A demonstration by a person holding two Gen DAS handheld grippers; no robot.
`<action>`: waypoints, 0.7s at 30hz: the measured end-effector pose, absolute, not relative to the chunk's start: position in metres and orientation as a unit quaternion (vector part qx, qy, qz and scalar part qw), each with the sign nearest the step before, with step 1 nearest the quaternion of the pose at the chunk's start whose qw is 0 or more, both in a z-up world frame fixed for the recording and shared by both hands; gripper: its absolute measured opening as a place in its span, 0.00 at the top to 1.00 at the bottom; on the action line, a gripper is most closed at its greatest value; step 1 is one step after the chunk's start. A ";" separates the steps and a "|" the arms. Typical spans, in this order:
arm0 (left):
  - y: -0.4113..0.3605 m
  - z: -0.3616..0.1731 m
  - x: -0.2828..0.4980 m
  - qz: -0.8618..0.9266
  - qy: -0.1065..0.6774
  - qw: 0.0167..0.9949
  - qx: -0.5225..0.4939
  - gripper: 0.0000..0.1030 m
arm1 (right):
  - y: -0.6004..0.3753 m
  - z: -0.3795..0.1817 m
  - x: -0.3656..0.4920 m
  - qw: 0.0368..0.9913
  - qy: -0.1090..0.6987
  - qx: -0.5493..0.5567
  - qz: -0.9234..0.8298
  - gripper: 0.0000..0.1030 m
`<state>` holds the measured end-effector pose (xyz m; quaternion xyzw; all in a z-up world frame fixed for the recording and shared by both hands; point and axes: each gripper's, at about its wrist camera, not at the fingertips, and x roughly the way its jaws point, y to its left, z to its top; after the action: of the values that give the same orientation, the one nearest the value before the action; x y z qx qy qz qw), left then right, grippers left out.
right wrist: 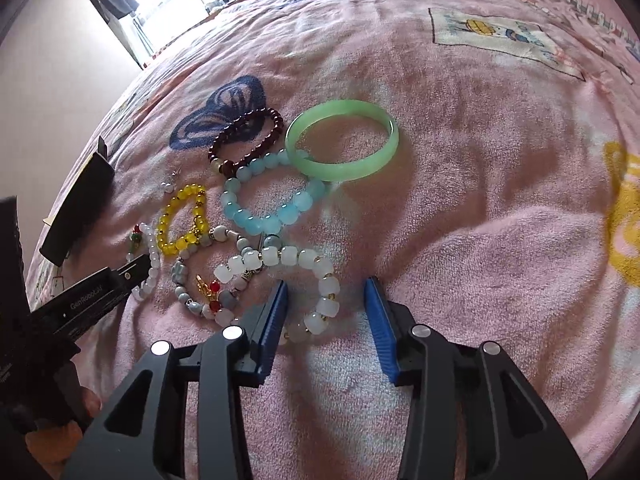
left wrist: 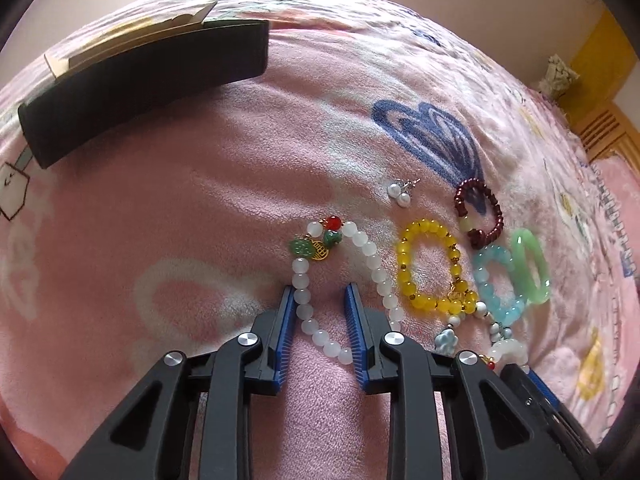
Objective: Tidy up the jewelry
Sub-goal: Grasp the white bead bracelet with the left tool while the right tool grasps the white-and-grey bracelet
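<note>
A white bead bracelet (left wrist: pixel 378 276) with a red bead and green charms lies on the pink blanket. Its left strand runs slantwise between the blue pads of my left gripper (left wrist: pixel 319 292), whose jaws stand apart with blanket showing between them. In the right wrist view a chunky white bead bracelet (right wrist: pixel 330 286) lies partly between the jaws of my right gripper (right wrist: pixel 327 284), close to the left finger and clear of the right one. Beside them lie a yellow bracelet (left wrist: pixel 404 264), a light blue one (right wrist: pixel 260 220), a dark red one (right wrist: pixel 256 120) and a green bangle (right wrist: pixel 340 172).
A long black box (left wrist: pixel 140 80) lies at the far left of the blanket. A pair of pearl earrings (left wrist: pixel 398 192) and a grey bead string with a flower charm (right wrist: pixel 180 276) sit among the bracelets. Open blanket stretches to the right of the bangle.
</note>
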<state>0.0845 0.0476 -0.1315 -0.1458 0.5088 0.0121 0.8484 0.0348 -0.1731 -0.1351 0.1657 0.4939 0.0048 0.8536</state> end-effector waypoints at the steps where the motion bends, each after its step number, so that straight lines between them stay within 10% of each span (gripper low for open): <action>1: 0.050 -0.130 0.084 0.010 0.508 0.848 -0.148 0.80 | -0.174 -0.134 0.034 0.854 0.494 0.163 0.003 0.68; 7: 0.042 -0.125 0.077 0.001 0.500 0.855 -0.138 0.91 | -0.183 -0.128 0.030 0.857 0.481 0.186 0.008 0.85; 21: 0.044 -0.116 0.073 -0.008 0.487 0.861 -0.148 0.91 | -0.164 -0.131 0.034 0.862 0.486 0.142 -0.003 0.87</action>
<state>0.0726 0.0438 -0.1162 -0.1476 0.4866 -0.0078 0.8610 0.0342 -0.1643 -0.1307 0.1418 0.4860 -0.0034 0.8624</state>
